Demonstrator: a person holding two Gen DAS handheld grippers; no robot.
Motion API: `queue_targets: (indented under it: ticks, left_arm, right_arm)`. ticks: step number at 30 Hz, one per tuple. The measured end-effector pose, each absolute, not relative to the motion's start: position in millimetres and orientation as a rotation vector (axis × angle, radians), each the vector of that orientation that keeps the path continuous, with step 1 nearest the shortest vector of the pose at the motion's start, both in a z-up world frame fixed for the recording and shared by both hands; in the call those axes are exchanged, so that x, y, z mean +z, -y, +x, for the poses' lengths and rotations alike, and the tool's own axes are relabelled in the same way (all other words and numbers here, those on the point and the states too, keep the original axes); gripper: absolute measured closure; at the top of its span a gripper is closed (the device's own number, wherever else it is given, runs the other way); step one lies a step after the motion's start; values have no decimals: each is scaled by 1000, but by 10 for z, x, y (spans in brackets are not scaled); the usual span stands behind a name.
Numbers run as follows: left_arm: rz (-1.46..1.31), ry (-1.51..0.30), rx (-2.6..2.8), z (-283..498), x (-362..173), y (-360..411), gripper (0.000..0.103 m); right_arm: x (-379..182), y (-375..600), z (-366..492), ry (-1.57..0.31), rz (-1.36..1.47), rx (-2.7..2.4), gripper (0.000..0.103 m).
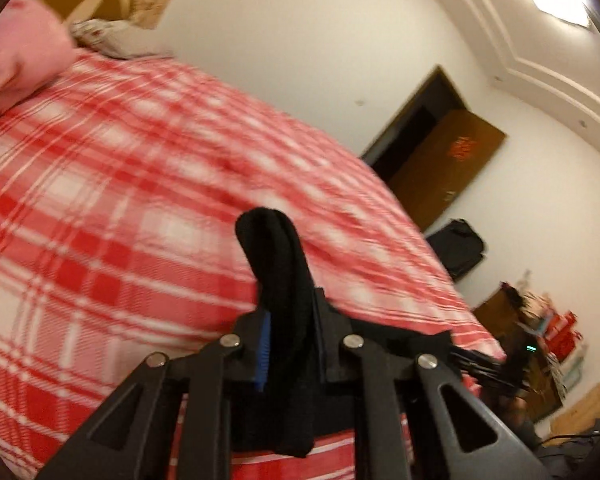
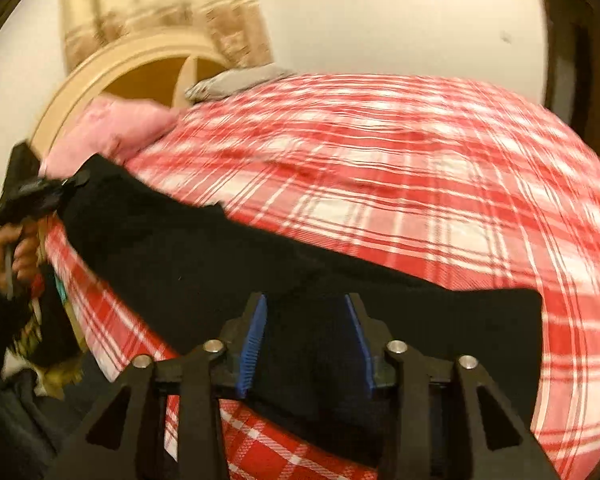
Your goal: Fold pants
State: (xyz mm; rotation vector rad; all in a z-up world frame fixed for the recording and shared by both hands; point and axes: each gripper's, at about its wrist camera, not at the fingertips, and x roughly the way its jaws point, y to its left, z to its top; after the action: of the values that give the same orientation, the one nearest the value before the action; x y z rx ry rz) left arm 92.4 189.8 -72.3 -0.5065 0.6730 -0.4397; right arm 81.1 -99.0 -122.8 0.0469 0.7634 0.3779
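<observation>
The black pants (image 2: 228, 256) hang stretched in a long band over the red-and-white plaid bed (image 2: 400, 168). My left gripper (image 1: 288, 336) is shut on a bunched end of the pants (image 1: 280, 264), which sticks up between its blue pads. It also shows in the right wrist view (image 2: 32, 196) at the far left, held by a hand and gripping the pants' far end. My right gripper (image 2: 306, 340) has its blue pads spread apart around the other end of the black cloth, which fills the gap between them.
A pink pillow (image 1: 16, 60) and a grey patterned pillow (image 1: 108, 38) lie at the head of the bed by a cream arched headboard (image 2: 112, 76). A brown door (image 1: 440, 160), a black bag (image 1: 456, 248) and cluttered shelves (image 1: 540, 332) stand beyond the bed.
</observation>
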Motion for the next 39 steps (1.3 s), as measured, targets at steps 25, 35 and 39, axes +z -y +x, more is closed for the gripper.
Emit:
queue_targets:
  ticks: [25,35,39]
  left_arm:
    - [-312,-845,-911,1249,-294,794,86]
    - [-109,-955,-887,1256,-735,1747,86]
    - [-77,-992,-859,1267,-943,1948,84]
  right_arm:
    - [-1254,2543,317,-622,340,76,48]
    - [-1320,2747,284,-602,418,57,48]
    - [-1368,2788,289,-605,442,50,48]
